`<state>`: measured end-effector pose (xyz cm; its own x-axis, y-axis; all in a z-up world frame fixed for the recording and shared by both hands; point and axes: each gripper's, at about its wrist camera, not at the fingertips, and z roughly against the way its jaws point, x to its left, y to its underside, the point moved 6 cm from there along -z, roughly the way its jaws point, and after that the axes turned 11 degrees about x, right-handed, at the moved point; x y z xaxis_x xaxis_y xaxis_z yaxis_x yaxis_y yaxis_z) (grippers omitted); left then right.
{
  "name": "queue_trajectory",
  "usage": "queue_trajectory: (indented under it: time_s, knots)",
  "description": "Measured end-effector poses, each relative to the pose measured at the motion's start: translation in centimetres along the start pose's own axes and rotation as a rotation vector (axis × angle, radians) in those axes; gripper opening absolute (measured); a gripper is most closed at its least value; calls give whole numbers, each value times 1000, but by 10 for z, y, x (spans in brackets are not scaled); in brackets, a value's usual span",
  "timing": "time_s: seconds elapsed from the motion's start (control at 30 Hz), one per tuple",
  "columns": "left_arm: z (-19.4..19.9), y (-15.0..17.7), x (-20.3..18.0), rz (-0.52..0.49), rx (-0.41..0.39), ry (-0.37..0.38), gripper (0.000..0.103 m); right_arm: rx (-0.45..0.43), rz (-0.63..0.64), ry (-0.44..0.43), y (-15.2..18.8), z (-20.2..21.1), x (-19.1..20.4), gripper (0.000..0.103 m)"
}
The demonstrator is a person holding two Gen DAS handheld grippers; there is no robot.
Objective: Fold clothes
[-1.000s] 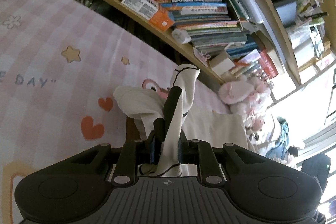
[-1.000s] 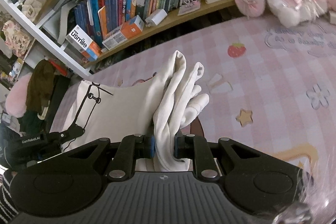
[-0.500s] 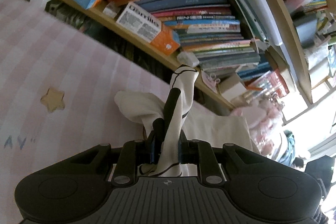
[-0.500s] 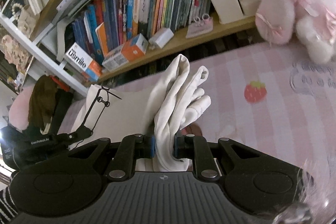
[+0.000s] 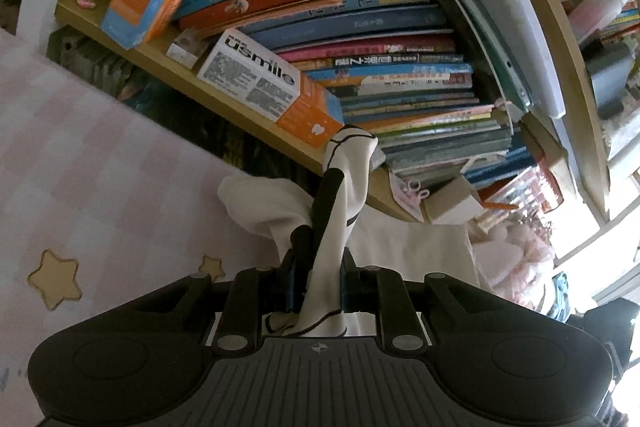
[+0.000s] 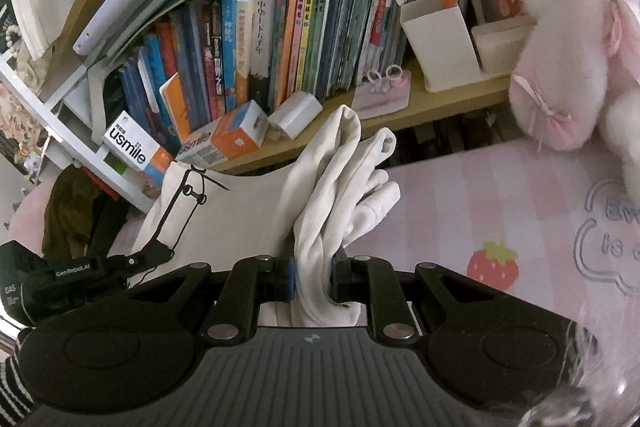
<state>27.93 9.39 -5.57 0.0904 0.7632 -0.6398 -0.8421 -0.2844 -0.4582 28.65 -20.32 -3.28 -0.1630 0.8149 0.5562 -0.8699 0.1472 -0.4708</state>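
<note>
1. While you hold both tools up in front of a crowded bookshelf, your left gripper (image 5: 316,283) is clenched on a bunched edge of the cream-white cotton garment with thin black line trim (image 5: 344,211), and the cloth rises in a narrow twist from between its fingers.
2. Your right gripper (image 6: 313,279) is likewise clamped tight on a thick gathered fold of the same garment (image 6: 332,195), which stands up from the jaws in several soft ribbed layers.
3. In the right wrist view, the cloth stretches as a broad cream panel from your right gripper across to your left gripper (image 6: 160,250), which pinches the far edge near a black line drawing on the fabric.
4. The garment hangs in the air between the two grippers, above the pink and white checked bedsheet with star and strawberry prints (image 6: 500,211).
5. Behind the cloth, a light wooden shelf board (image 6: 420,99) carries a row of upright colourful paperback books (image 6: 312,27).
6. A white and orange cardboard box printed "usmile" (image 5: 272,87) lies on that shelf, just behind the top of the twisted cloth in the left wrist view.
7. A fluffy pink plush toy with ribbon bows (image 6: 572,67) sits at the far right, at the edge of the bedsheet beside the shelf.
8. A square cream pen holder with an orange pen in it (image 6: 438,39) stands on the shelf between the books and the plush toy.
</note>
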Motion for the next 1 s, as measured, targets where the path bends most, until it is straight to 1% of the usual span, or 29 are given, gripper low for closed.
queue_trajectory:
  time_s: [0.17, 0.33, 0.43, 0.47, 0.53, 0.57, 0.6, 0.63, 0.7, 0.73, 0.8, 1.0]
  knots:
    - [-8, -4, 4, 8, -23, 2, 18, -9, 20, -15, -7, -9, -8, 15]
    - [-16, 0, 14, 31, -23, -14, 18, -9, 33, -26, -8, -19, -15, 15]
    - [-22, 6, 23, 45, -9, -46, 20, 7, -37, -42, -3, -27, -29, 15]
    - [-23, 7, 26, 54, -6, -52, 24, 13, -63, -47, -1, -30, -34, 15]
    - [-24, 9, 32, 73, -1, -53, 26, 25, -114, -59, 2, -36, -43, 17]
    - [-25, 9, 34, 82, 1, -58, 29, 30, -140, -64, 4, -38, -48, 17]
    - [-25, 10, 35, 91, 4, -64, 33, 36, -166, -70, 6, -41, -53, 19]
    - [-25, 10, 37, 100, 6, -71, 34, 39, -184, -69, 7, -42, -56, 24]
    - [-25, 11, 39, 111, 9, -88, 44, 41, -207, -63, 8, -41, -58, 30]
    - [-23, 11, 39, 115, 7, -98, 46, 42, -211, -60, 9, -39, -59, 31]
    - [-18, 11, 40, 116, 1, -126, 55, 43, -221, -55, 9, -36, -60, 35]
    - [1, 18, 42, 82, -3, -176, 58, 10, -264, -26, 12, -13, -70, 38]
